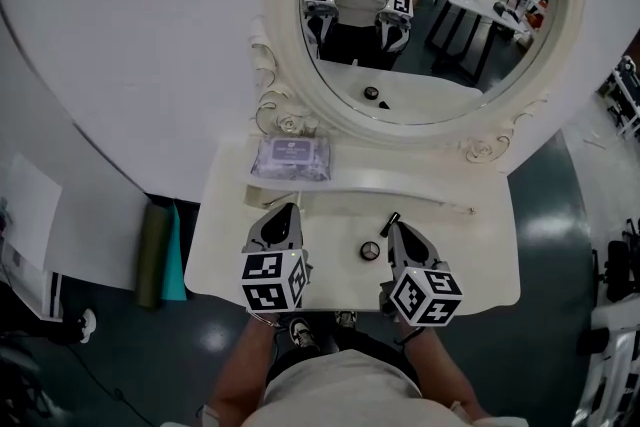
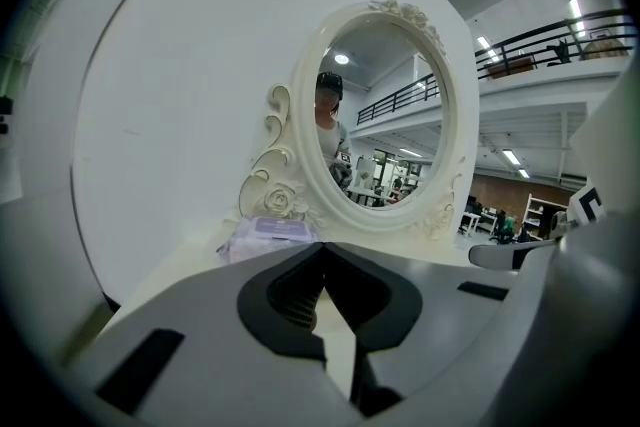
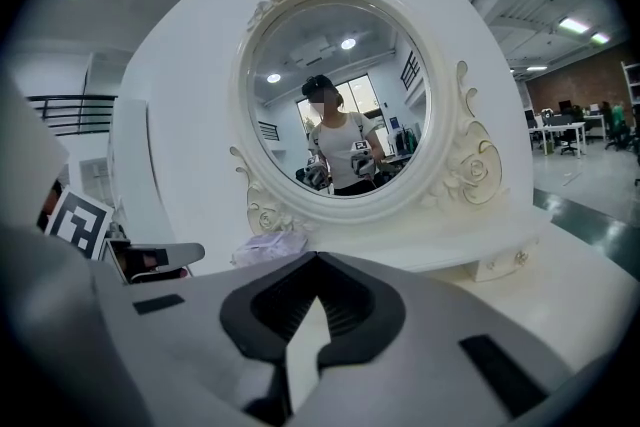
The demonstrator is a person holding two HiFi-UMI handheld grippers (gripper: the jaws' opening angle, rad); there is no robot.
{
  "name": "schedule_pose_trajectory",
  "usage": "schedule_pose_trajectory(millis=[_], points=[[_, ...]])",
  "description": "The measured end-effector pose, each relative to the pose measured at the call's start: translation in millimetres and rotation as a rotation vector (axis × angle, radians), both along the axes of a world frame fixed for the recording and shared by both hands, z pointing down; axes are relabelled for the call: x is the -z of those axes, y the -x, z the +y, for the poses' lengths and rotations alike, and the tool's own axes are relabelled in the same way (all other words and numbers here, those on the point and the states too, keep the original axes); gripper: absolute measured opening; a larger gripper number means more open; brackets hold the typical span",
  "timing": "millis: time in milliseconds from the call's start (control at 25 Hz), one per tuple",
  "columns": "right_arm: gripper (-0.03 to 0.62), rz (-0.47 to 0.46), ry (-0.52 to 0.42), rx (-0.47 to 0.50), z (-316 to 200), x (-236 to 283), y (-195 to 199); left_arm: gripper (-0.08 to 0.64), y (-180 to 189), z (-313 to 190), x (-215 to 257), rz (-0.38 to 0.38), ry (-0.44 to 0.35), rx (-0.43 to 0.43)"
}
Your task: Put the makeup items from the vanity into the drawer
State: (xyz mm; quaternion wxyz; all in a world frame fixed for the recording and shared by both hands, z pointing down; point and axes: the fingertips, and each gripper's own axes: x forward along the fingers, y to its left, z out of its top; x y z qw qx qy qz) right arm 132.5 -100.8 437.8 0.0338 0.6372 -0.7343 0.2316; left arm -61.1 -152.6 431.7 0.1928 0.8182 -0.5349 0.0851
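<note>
A lilac wipes packet point(image 1: 290, 158) point(image 2: 270, 233) point(image 3: 268, 245) lies on the raised shelf at the foot of the oval mirror point(image 1: 330, 115). A small round jar point(image 1: 370, 251) sits on the white vanity top point(image 1: 470, 255), between my two grippers. A slim black stick point(image 1: 392, 217) lies just beyond the right gripper's tip. The left gripper point(image 1: 288, 211) point(image 2: 322, 245) hovers over the front left of the top, shut and with nothing in it. The right gripper point(image 1: 393, 228) point(image 3: 317, 255) is level with it on the right, its jaw tips meeting with nothing between them.
A small drawer front with a knob point(image 3: 505, 261) sits under the shelf at the right. Rolled green and teal mats point(image 1: 160, 255) lean beside the vanity's left edge. The curved white wall panel point(image 1: 120, 35) rises behind the mirror. Dark floor surrounds the vanity.
</note>
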Motion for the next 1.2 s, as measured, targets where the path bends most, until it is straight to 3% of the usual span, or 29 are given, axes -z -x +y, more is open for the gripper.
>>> schedule_pose_trajectory(millis=[280, 600, 920, 1200], points=[[0.017, -0.005, 0.027, -0.068, 9.2, -11.3, -33.5, 0.011, -35.4, 2.4, -27.2, -0.028, 0.049, -0.073], [0.018, -0.005, 0.128, -0.164, 38.3, -46.0, -77.7, 0.019, -102.3, 38.5, -98.6, -0.088, 0.211, -0.288], [0.017, -0.025, 0.201, -0.236, 62.4, -75.3, -104.9, 0.135, -144.3, 67.4, -144.4, -0.153, 0.307, -0.454], [0.017, -0.059, 0.259, -0.276, 82.1, -106.5, -114.8, 0.223, -165.7, 77.2, -171.8, -0.218, 0.332, -0.525]])
